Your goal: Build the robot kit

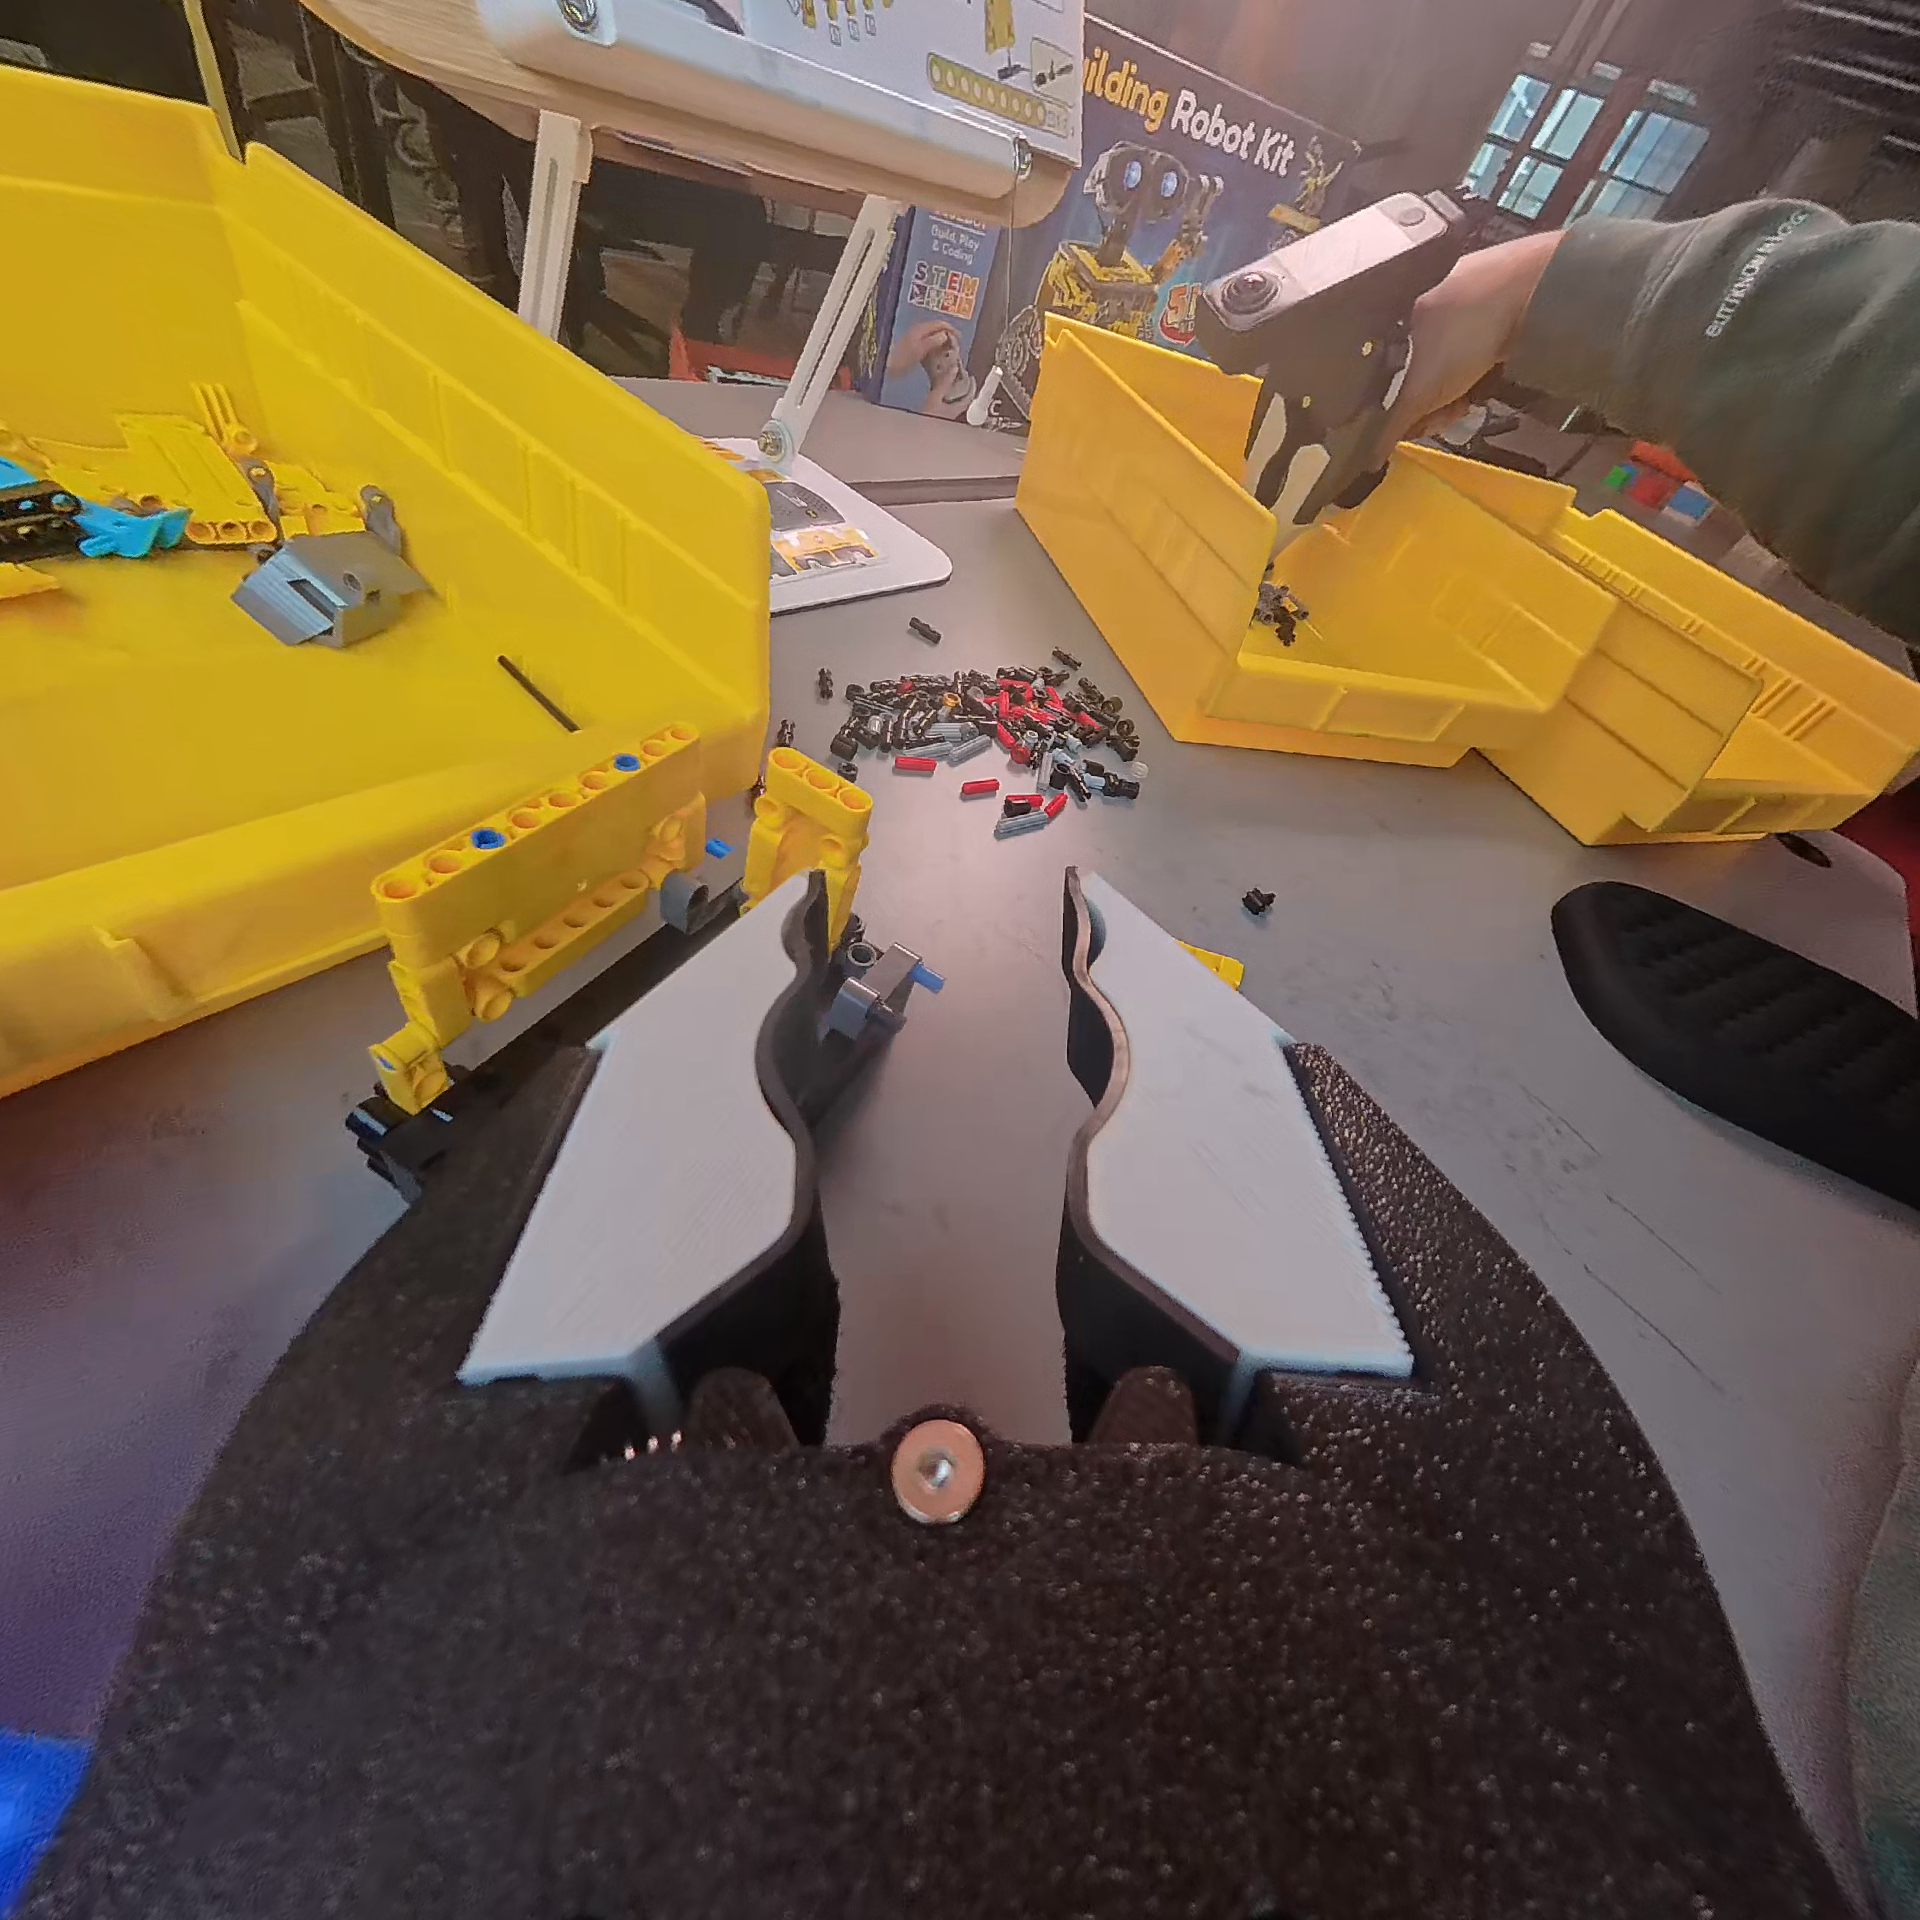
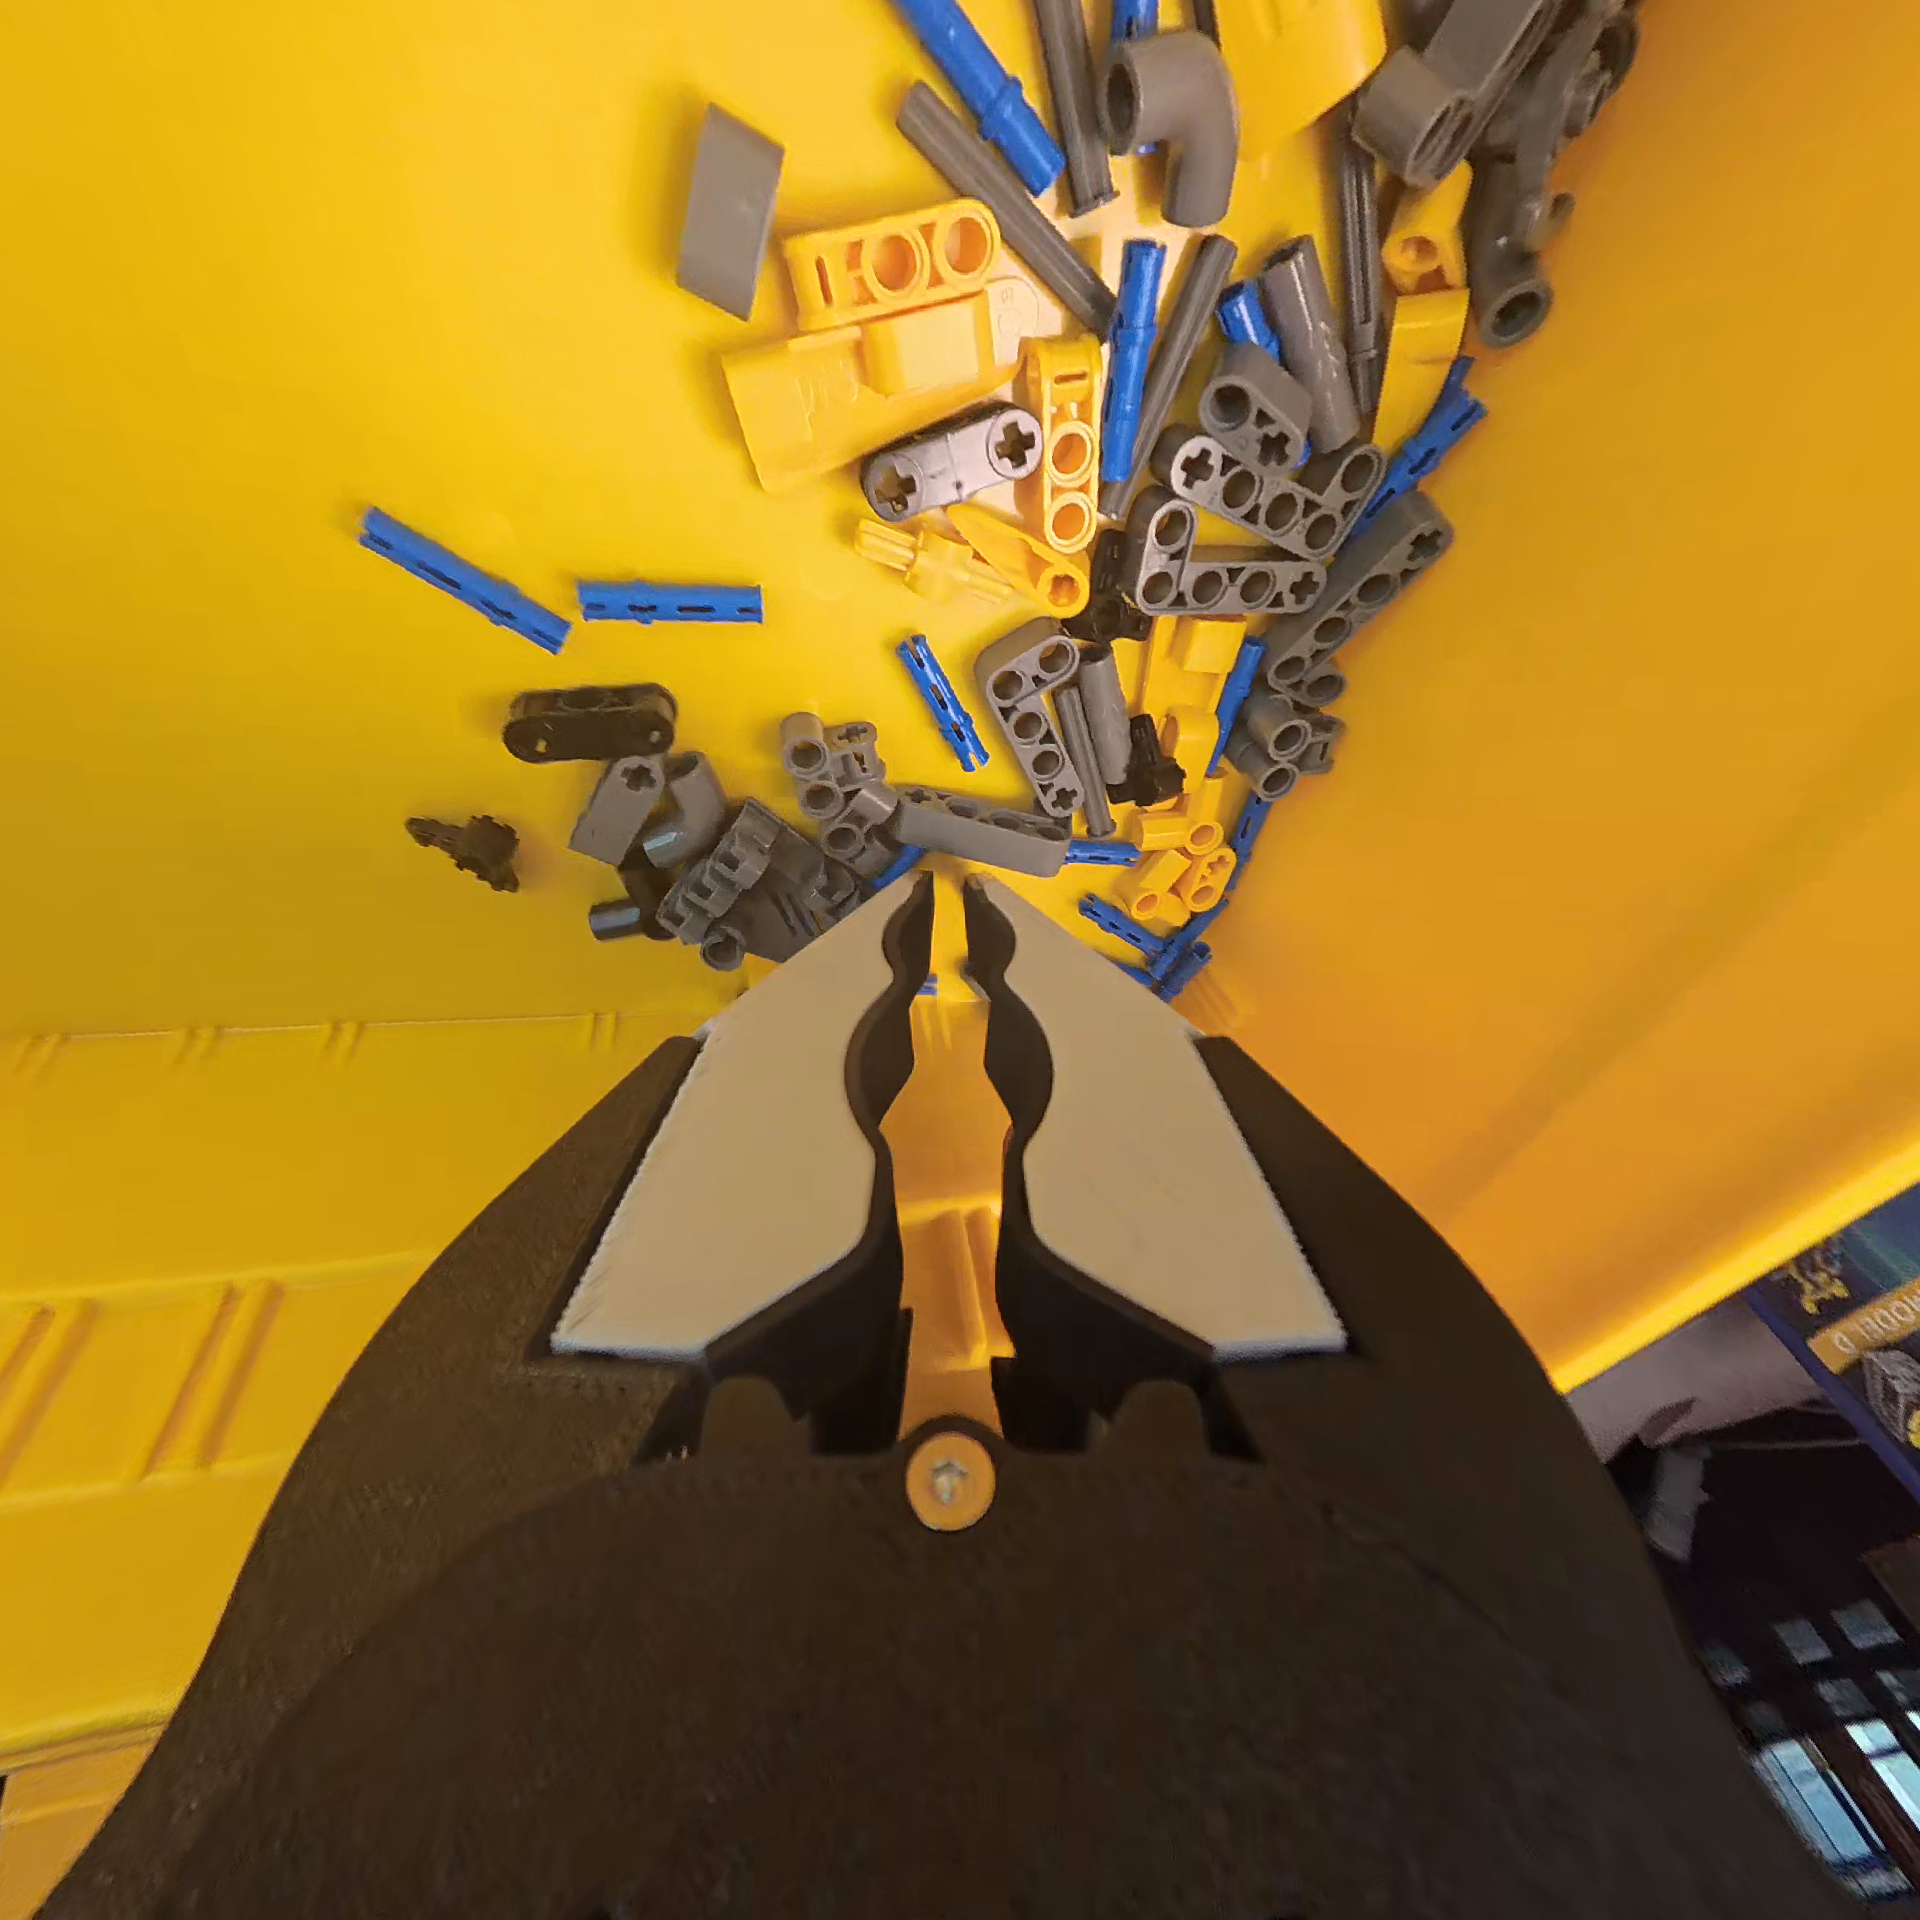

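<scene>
our left gripper (image 1: 945, 894) gapes wide over the grey tabletop (image 1: 1351, 1039) beside a yellow beam assembly (image 1: 540, 862), while our right gripper (image 2: 948, 883), nearly closed and empty, noses into loose grey, blue and yellow plastic building pieces (image 2: 1143, 582) in a yellow plastic bin (image 2: 312, 312).

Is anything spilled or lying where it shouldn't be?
Yes. A heap of small black, red and grey connector pins lies loose on the grey table between the yellow bins, not in one. A single black pin sits apart.
</scene>
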The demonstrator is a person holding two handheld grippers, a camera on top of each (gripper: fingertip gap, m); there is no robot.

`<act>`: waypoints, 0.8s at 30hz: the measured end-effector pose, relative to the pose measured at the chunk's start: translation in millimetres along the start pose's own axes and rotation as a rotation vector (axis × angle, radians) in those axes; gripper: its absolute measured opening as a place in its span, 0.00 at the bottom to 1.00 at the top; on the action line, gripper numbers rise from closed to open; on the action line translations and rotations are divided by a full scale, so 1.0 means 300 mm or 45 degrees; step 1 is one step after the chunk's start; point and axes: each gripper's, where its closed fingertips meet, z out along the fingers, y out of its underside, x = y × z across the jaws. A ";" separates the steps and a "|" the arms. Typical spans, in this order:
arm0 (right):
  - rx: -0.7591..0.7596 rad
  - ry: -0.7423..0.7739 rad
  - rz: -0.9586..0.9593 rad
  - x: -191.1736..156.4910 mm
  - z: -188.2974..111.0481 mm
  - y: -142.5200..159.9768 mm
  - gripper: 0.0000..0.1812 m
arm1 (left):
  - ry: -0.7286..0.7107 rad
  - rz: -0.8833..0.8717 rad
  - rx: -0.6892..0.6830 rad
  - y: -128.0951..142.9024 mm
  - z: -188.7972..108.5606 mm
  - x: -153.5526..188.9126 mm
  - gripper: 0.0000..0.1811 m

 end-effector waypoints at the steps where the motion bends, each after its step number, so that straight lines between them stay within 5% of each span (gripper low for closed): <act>1: 0.040 -0.024 0.006 -0.011 -0.004 -0.017 0.03 | 0.002 -0.005 -0.001 0.000 0.001 -0.001 0.24; 6: 0.330 -0.053 0.048 -0.021 -0.074 -0.114 0.03 | 0.009 -0.019 -0.005 0.002 0.003 -0.003 0.24; 12: 0.928 0.091 0.225 0.044 -0.326 -0.192 0.09 | 0.009 -0.026 0.005 -0.002 0.000 -0.005 0.24; 17: 1.178 0.296 0.367 0.028 -0.484 -0.095 0.00 | 0.010 -0.021 -0.005 0.002 0.004 -0.003 0.24; 24: 1.229 0.417 0.508 -0.125 -0.554 0.127 0.04 | 0.008 -0.009 -0.008 0.003 0.004 0.000 0.24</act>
